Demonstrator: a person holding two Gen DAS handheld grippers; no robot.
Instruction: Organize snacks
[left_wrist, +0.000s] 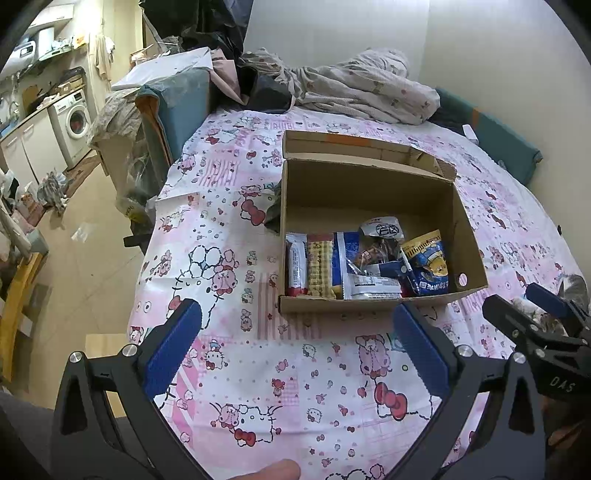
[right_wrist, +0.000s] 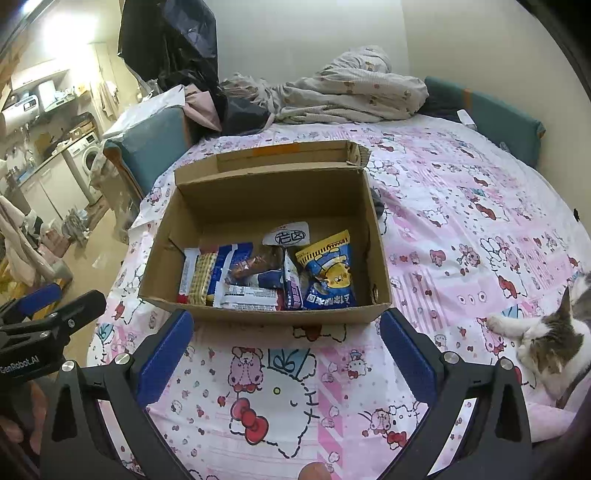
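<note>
An open cardboard box (left_wrist: 369, 192) (right_wrist: 258, 199) stands on a bed with a pink cartoon sheet (left_wrist: 258, 369) (right_wrist: 461, 229). Several snack packets lie in its near half: a blue and yellow bear packet (left_wrist: 428, 266) (right_wrist: 328, 273), a yellow checked bar (left_wrist: 320, 266) (right_wrist: 202, 277), a white bar (left_wrist: 296, 267) and a white packet (right_wrist: 251, 295). My left gripper (left_wrist: 295, 332) is open and empty, just short of the box's near wall. My right gripper (right_wrist: 286, 339) is open and empty, also just short of the box. Each gripper shows at the edge of the other's view.
A grey and white cat (right_wrist: 550, 336) lies on the sheet to the right of the right gripper. Crumpled bedding (left_wrist: 362, 88) (right_wrist: 351, 88) is heaped behind the box. The bed's left edge drops to the floor (left_wrist: 85, 258), with a washing machine (left_wrist: 74, 122) beyond.
</note>
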